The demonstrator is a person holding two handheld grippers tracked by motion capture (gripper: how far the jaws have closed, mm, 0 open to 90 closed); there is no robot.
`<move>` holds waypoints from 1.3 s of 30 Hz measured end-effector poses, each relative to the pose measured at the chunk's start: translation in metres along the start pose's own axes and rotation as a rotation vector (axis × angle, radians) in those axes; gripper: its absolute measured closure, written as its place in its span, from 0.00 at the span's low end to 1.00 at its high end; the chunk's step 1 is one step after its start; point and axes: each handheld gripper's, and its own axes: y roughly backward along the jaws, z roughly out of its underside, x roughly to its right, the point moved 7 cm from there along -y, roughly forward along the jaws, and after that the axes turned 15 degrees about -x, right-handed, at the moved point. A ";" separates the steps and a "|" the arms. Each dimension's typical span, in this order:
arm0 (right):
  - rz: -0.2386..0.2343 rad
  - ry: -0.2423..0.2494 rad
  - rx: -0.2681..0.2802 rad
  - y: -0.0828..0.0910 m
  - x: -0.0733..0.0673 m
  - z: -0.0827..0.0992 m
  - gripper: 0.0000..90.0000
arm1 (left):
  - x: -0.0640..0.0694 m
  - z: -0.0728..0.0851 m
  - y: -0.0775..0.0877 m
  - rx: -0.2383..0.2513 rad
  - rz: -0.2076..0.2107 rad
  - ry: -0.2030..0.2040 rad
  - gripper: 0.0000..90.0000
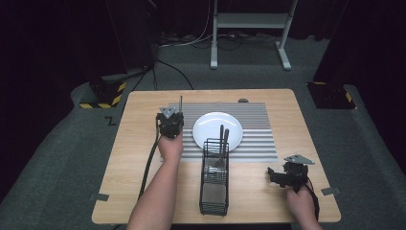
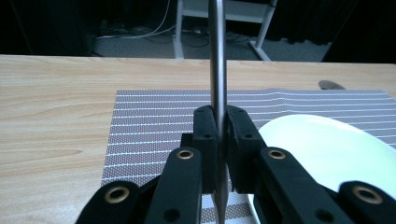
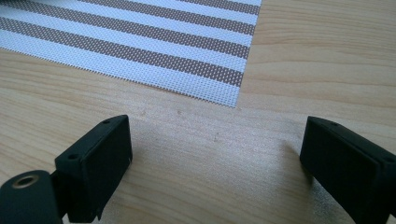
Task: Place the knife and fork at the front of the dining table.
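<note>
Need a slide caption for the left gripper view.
Left hand-held gripper shut on a metal utensil handle, above the striped placemat beside the white plate.

A lab or studio: black curtains [image 1: 57, 38] surround the table [image 1: 143, 158], with hazard-taped stands [image 1: 103, 93], floor cables [image 1: 191, 40] and grey carpet [image 1: 52, 158] around it.

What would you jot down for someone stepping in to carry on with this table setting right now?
Left tool: shut on a slim metal cutlery piece, held over the striped placemat, left of the round white plate.
Right tool: open, holding nothing, over bare wooden table near the mat's corner.
Black wire cutlery basket: in front of the plate, with two dark-handled utensils inside.
Done: one piece taken out.
Left: probably lay it beside the plate, then place the rest.
</note>
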 end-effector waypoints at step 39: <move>-0.006 0.010 0.000 0.001 -0.002 0.002 0.10 | -0.016 0.008 -0.044 -0.058 0.014 0.113 0.92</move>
